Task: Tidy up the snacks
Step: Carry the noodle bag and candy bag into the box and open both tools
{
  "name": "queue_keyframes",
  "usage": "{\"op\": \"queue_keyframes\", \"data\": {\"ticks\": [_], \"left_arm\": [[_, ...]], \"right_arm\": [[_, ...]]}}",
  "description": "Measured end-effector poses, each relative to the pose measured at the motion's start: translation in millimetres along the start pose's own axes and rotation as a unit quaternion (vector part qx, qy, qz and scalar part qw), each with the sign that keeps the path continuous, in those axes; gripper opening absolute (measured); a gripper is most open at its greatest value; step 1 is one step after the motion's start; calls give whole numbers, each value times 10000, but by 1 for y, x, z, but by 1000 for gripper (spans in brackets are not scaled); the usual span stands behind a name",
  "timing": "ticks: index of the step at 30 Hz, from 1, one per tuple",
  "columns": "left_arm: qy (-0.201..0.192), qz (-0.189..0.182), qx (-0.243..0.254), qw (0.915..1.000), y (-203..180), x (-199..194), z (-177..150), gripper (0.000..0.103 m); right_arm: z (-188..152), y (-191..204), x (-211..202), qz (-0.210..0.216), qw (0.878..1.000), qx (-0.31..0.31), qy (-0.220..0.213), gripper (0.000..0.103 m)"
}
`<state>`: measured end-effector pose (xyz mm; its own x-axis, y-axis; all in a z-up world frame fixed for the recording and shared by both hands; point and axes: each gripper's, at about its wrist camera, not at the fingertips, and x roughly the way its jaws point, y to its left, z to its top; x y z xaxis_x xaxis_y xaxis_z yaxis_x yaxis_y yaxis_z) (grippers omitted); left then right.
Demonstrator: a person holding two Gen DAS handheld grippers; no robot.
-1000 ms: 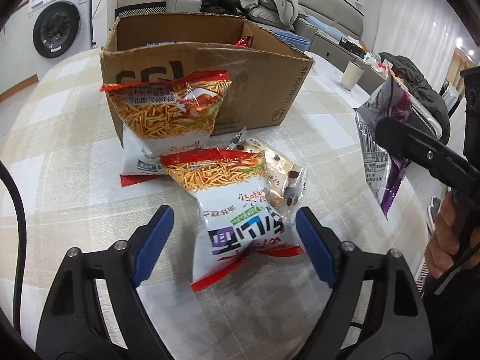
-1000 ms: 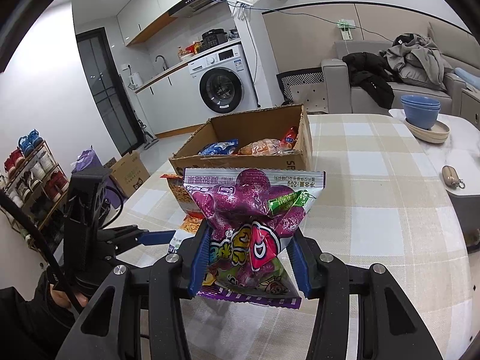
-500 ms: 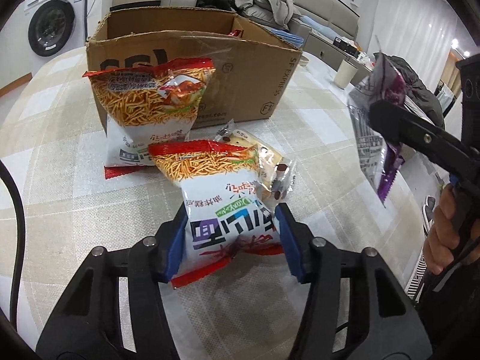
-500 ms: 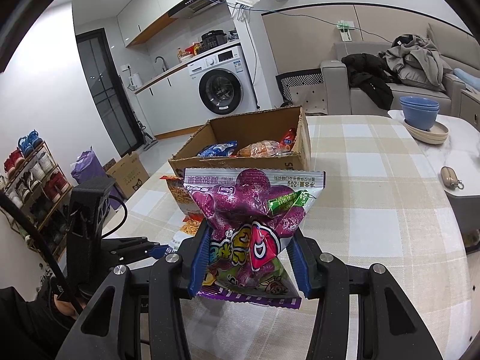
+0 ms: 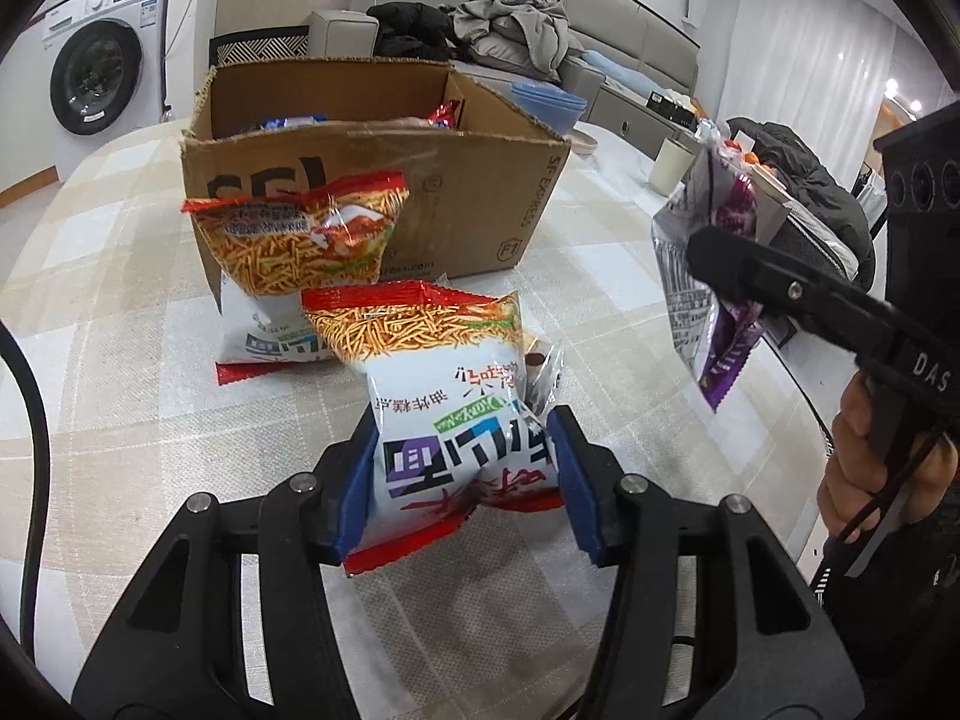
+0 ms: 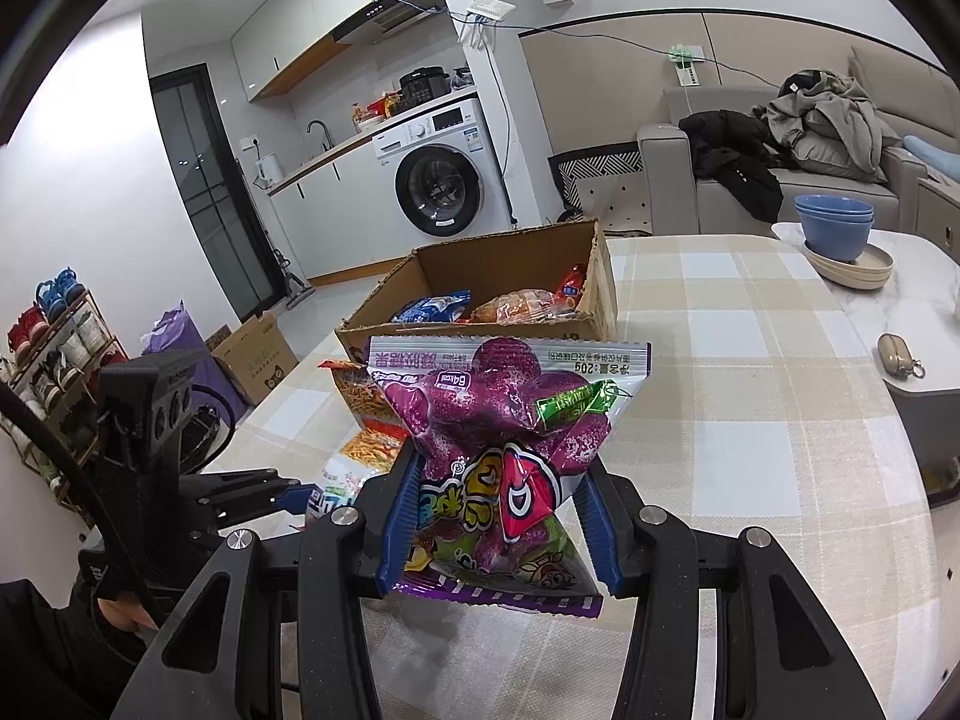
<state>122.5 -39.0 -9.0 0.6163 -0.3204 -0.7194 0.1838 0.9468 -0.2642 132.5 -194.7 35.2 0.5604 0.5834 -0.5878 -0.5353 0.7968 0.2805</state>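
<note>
My left gripper is shut on a white and red noodle-snack bag and holds it above the checked table. A second noodle-snack bag leans against the open cardboard box behind it. My right gripper is shut on a purple candy bag, held in the air in front of the box. That purple bag also shows in the left wrist view, to the right. The box holds several snack packs.
A small clear snack pack lies on the table behind the held noodle bag. Blue bowls on plates and a key pouch sit at the table's right. A cup stands beyond the box.
My left gripper has closed on the near noodle-snack bag and lifted it off the table. The right gripper has kept the purple bag almost still.
</note>
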Motion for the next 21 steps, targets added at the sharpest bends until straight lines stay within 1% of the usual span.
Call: {"op": "queue_keyframes", "data": {"ticks": [11, 21], "left_arm": [[-387, 90, 54, 9992, 3, -49, -5, 50], [-664, 189, -10, 9976, 5, -75, 2, 51]], "right_arm": [[-2, 3, -7, 43, 9999, -18, -138, 49], [-3, 0, -16, -29, 9995, 90, -315, 49]]}}
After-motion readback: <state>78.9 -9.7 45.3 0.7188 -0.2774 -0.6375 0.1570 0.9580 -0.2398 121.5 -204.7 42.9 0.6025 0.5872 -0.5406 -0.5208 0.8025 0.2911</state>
